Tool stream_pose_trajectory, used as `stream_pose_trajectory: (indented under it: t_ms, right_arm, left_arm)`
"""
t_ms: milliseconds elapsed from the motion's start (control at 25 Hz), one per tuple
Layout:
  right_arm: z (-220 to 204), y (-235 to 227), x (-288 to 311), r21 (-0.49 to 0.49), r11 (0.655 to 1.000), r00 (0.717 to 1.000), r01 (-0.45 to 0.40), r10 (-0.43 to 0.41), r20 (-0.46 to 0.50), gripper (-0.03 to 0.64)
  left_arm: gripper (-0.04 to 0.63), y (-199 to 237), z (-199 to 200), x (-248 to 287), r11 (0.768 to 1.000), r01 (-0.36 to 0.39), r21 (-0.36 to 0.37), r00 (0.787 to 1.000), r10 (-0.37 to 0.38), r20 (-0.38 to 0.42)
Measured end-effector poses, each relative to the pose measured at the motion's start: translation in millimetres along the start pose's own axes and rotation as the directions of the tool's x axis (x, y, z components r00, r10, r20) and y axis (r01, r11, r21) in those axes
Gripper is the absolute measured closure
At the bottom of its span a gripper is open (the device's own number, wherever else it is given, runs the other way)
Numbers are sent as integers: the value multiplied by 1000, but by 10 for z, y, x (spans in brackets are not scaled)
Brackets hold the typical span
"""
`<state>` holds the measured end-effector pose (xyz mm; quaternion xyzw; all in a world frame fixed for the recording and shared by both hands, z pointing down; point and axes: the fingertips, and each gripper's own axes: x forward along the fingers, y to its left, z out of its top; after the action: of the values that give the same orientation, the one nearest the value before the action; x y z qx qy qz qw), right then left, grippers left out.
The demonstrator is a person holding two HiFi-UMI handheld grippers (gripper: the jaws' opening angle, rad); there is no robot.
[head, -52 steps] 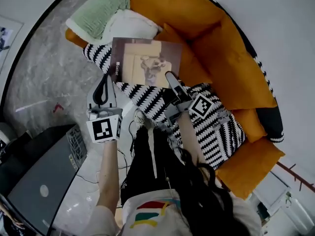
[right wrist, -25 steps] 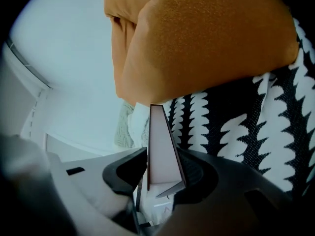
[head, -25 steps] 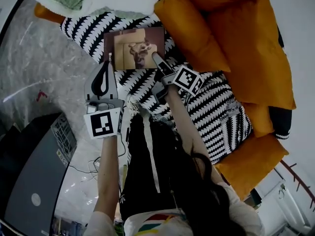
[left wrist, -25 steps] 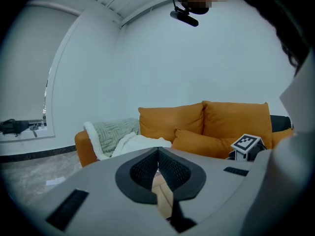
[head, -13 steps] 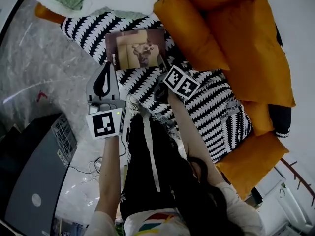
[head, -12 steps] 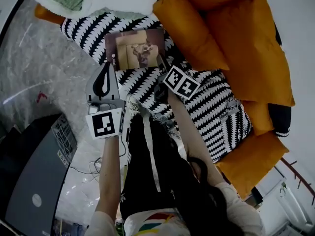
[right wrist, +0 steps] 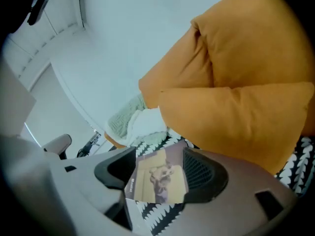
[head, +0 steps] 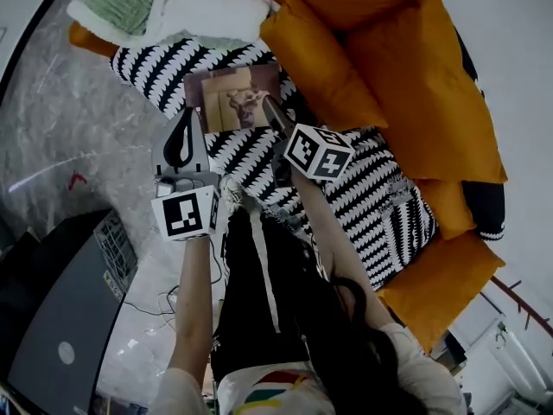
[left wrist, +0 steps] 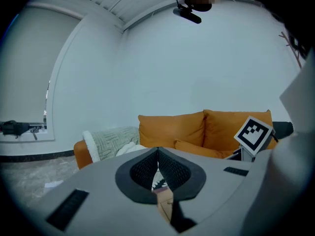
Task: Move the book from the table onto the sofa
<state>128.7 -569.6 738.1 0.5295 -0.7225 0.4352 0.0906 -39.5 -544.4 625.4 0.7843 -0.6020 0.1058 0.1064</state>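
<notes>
The book (head: 232, 98) (right wrist: 160, 181) is thin and nearly square. Its cover is dull brown with a paler beige panel in the middle that carries a small dark figure, and a short line of white print runs along one edge. It is closed and lies flat, cover up, on the seat of the sofa (head: 415, 85) (right wrist: 246, 82). There it rests on the sofa's black-and-white patterned seat cover (head: 371, 206), toward one end of the seat and just in front of the orange back cushions. The sofa itself is orange, with plump, loose cushions.
</notes>
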Motion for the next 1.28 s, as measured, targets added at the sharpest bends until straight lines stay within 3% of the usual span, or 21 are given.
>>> stream_pose_trajectory:
  t_ms: [120, 280, 320, 520, 800, 1040, 1280]
  right_arm:
    - [320, 204, -82, -47, 999, 999, -8, 10, 49, 347]
    - [756, 471, -255, -107, 994, 998, 25, -18, 60, 572]
    - [874, 579, -300, -111, 994, 998, 12, -5, 63, 590]
    - [1663, 1232, -639, -220, 975, 987, -14, 48, 151, 604]
    - [2677, 2261, -1524, -306, 950, 939, -57, 155, 306, 604]
    - [3051, 2981, -2369, -386, 921, 903, -48, 205, 377, 604]
    - [3007, 3357, -2987, -480, 876, 869, -52, 276, 410, 604]
  left_arm:
    - [588, 21, 292, 75, 1000, -5, 20, 999, 4, 44]
    - [588, 25, 805, 108, 1000, -14, 26, 994, 11, 105]
    - [588, 20, 947, 105, 999, -14, 30, 993, 10, 121]
    - [588, 30, 1706, 70, 999, -24, 38, 984, 17, 178]
    - [588, 89, 3097, -355, 995, -68, 67, 953, 45, 301]
    - [588, 69, 3928, -974, 996, -68, 54, 928, 43, 371]
    - [588, -11, 4230, -1575, 990, -91, 111, 903, 35, 427]
